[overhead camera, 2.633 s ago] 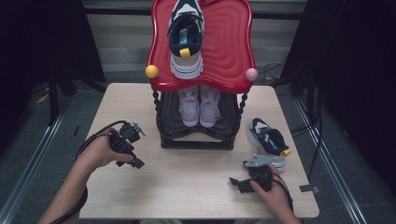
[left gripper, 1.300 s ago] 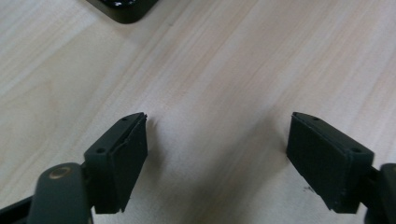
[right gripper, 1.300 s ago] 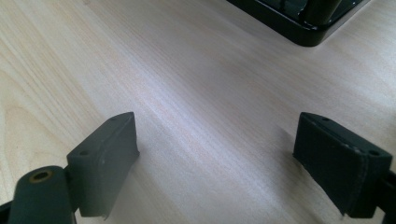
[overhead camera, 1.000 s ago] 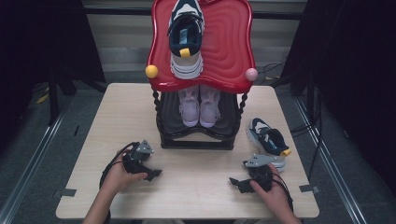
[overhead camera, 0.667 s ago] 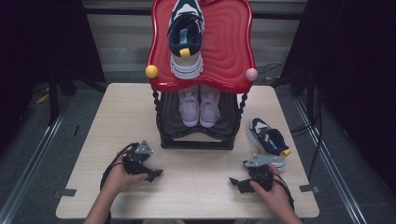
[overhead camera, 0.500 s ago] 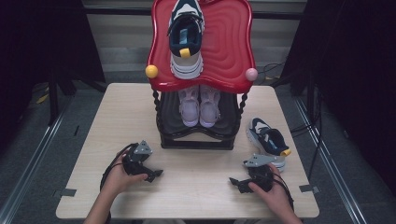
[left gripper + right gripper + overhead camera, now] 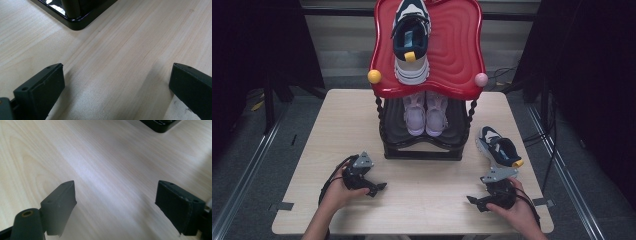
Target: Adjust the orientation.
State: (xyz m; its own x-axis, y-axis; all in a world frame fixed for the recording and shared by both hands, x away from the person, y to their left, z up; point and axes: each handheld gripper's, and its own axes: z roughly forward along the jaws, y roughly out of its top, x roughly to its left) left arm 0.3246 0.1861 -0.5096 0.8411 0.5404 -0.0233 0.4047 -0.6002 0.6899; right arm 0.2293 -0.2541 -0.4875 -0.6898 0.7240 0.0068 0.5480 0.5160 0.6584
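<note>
Sneaker (image 7: 498,147) on the tabletop (image 7: 427,200) is what we take as the piece in hand: a dark blue and white shoe with a yellow tip, lying loose just beside the right foot of the two-tier rack (image 7: 426,125) and apart from it. It lies directly ahead of our right hand-held gripper (image 7: 479,202), close by, while our left hand-held gripper (image 7: 374,189) sits well across the tabletop on the far side of the rack's base. So the right hand is clearly the nearer one. The shoe's long axis runs on a slant, its yellow tip toward us and to the right, its other end toward the rack. Both hand-held grippers stand wide, nothing between the jaws; in each gripper view we see bare wood between them and a corner of the rack's black base (image 7: 75,20) beyond. At present the right one points left across the tabletop, so we judge it must turn toward the shoe before closing. Room is tight on two sides: the tabletop's right edge is near the shoe, and the rack post stands just to its left. Toward us the wood lies free. On the rack, a pale pair (image 7: 426,112) fills the lower shelf's middle, and a matching sneaker (image 7: 411,40) sits on the red top tier (image 7: 457,55).
</note>
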